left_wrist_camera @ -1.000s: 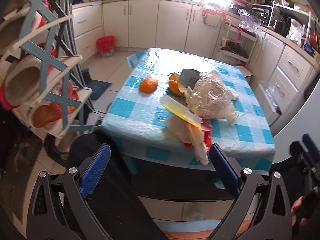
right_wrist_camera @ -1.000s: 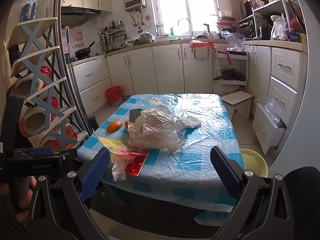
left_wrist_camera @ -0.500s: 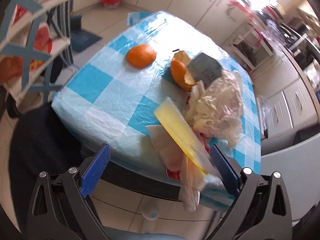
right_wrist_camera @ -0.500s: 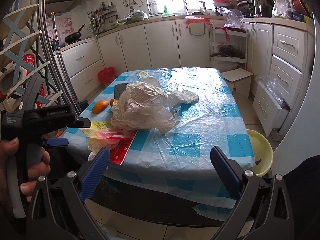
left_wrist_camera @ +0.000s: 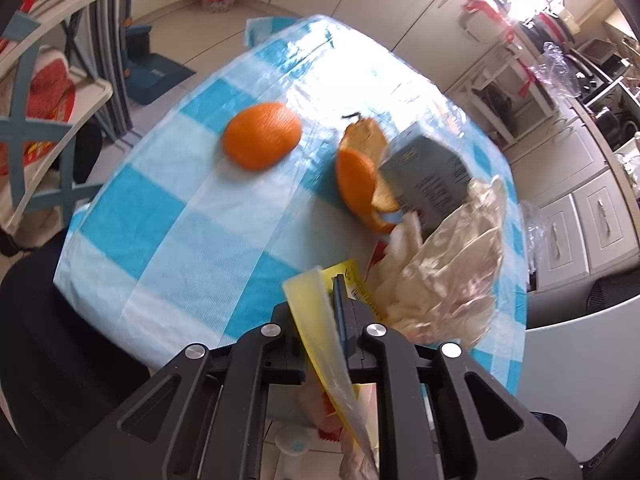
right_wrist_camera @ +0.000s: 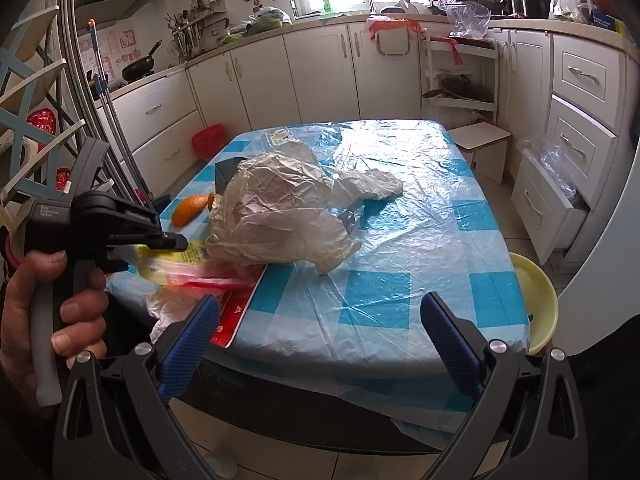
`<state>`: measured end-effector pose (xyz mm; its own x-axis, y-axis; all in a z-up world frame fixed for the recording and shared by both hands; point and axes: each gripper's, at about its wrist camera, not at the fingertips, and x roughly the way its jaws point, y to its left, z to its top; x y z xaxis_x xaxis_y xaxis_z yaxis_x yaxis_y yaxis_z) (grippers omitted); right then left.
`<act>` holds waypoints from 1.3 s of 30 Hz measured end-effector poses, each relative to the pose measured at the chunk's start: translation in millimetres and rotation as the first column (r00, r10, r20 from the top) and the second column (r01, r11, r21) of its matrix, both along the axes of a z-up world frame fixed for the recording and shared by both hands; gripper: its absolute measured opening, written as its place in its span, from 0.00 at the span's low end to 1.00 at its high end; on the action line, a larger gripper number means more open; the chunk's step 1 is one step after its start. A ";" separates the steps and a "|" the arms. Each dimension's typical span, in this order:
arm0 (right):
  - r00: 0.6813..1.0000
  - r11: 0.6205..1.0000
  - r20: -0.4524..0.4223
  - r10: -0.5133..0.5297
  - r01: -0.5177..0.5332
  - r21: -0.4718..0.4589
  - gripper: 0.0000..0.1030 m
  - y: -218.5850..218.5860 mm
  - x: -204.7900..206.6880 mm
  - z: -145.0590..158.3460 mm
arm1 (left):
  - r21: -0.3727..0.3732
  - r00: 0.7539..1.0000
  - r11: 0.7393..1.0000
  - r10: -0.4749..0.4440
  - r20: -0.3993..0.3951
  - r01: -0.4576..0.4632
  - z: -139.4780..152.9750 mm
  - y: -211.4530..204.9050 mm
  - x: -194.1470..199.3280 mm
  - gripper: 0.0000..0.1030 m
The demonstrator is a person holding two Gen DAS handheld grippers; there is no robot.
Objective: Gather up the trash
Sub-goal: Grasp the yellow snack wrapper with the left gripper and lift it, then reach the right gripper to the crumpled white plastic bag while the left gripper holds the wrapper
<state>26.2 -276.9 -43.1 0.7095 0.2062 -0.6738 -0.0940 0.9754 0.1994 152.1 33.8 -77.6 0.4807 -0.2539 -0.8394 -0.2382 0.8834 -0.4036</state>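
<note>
- In a white-cupboard kitchen, we see a blue-checked bench (right_wrist_camera: 400, 280) strewn with trash.
- Left gripper (left_wrist_camera: 338, 312) fingers closing on a yellow wrapper (left_wrist_camera: 320, 320).
- Right gripper (right_wrist_camera: 316, 344) fingers gape wide, empty.

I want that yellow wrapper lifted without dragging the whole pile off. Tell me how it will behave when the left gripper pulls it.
The yellow wrapper is thin film, bent over between the closing jaws of the left gripper, so it will probably flop. It looks light. Its far end seems tucked under the crumpled plastic bag, so that may drag along.
</note>
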 end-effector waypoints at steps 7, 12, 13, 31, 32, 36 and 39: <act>1.000 1.000 -0.011 0.002 -0.002 -0.005 0.94 2.2 5.5 -2.2 | 0.010 0.993 1.000 -0.005 0.120 0.004 36.7 9.2 8.2 0.01; 1.000 1.000 -0.007 -0.002 0.002 -0.008 0.94 3.0 6.9 -2.1 | -0.018 0.984 1.000 0.025 0.175 -0.023 51.3 29.0 3.2 0.01; 1.000 1.000 -0.004 -0.003 0.003 -0.008 0.94 2.7 8.0 -1.3 | -0.024 0.983 0.999 0.032 0.181 -0.028 52.5 33.6 2.4 0.01; 0.997 0.999 0.071 0.039 -0.038 -0.019 0.94 25.4 51.2 11.5 | -0.085 0.980 0.994 0.083 0.181 -0.069 41.5 80.4 -23.2 0.01; 0.997 0.999 0.068 0.042 -0.040 -0.016 0.94 27.1 56.1 10.1 | -0.086 0.980 0.994 0.083 0.181 -0.069 40.6 81.1 -23.4 0.01; 0.999 0.999 0.033 0.036 -0.036 0.001 0.94 31.5 85.0 -1.2 | -0.092 0.979 0.993 0.084 0.187 -0.068 41.0 83.7 -24.7 0.01; 0.999 0.999 -0.032 0.021 -0.019 0.040 0.94 29.3 112.4 -16.7 | -0.093 0.979 0.994 0.082 0.189 -0.065 40.7 85.4 -25.2 0.01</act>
